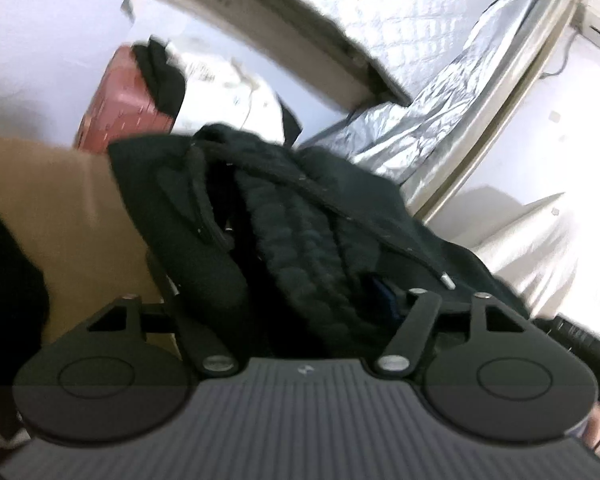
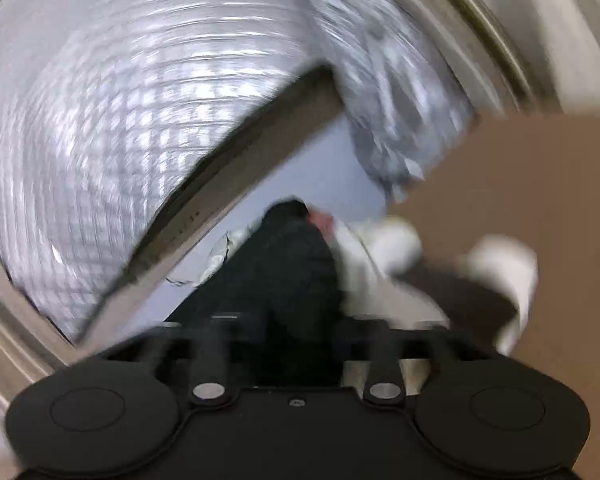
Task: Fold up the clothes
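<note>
— What have you got on the left-hand side, starting from its left edge?

— In the left wrist view, a tan surface (image 1: 56,200) fills the left, a table top as far as I can tell. Behind it stands a pink suitcase (image 1: 120,108) with dark cloth and a white bag (image 1: 224,88) draped over it. In the middle, a black hooded jacket (image 1: 292,216) is bunched in a heap right in front of the left gripper (image 1: 296,296). You can see its quilted lining and a drawstring with a metal tip (image 1: 447,281).

— Are the jaws on it?

— The linkage arms are spread and the jacket's bulk sits between them, but the fingertips are buried in black fabric. I cannot tell whether they pinch it or just stand apart around it.

— And further right?

— A silver quilted sheet (image 1: 440,92) hangs against the wall, with a pale frame strip (image 1: 496,120) running beside it and white cloth (image 1: 540,248) below.

— The other camera?

— Badly blurred. The same silver quilted sheet (image 2: 120,120) takes up the left of the right wrist view, crossed by a beige beam (image 2: 236,160). In the centre, dark garment (image 2: 276,280) runs from the right gripper (image 2: 296,336) upward, seemingly hanging from it, with white fabric (image 2: 380,272) beside it and a brown surface (image 2: 520,200) on the right.

— Jaws there?

— Smeared and lost in the dark cloth; I cannot tell.
</note>
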